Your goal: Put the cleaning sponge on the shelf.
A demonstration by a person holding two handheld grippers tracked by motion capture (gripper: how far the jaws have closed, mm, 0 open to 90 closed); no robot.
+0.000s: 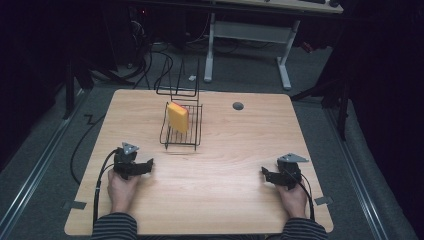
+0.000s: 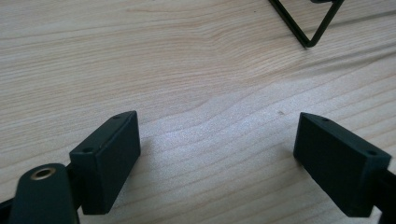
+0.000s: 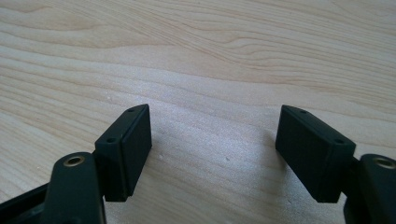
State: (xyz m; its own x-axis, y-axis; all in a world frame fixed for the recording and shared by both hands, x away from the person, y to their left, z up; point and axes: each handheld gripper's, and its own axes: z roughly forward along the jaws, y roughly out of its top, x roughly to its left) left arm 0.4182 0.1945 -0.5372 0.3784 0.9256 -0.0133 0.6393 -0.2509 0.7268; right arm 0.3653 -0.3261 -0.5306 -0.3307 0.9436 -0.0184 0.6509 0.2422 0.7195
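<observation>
A black wire rack [image 1: 182, 127] stands on the wooden table [image 1: 225, 150] toward the back, left of centre. A yellow plate-like slab [image 1: 177, 117] leans upright in it. My left gripper [image 1: 148, 166] rests low on the table at the front left, open, nothing between its jaws [image 2: 215, 154]. A corner of the wire rack [image 2: 308, 28] shows beyond it. At the front right my right gripper [image 1: 265, 175] sits open over bare wood [image 3: 212, 144], also holding nothing.
A small grey round cap [image 1: 238, 106] is set in the table near the back edge. Behind the table stand a white desk frame [image 1: 250, 40] and cables on the floor. Table edges lie close to both hands.
</observation>
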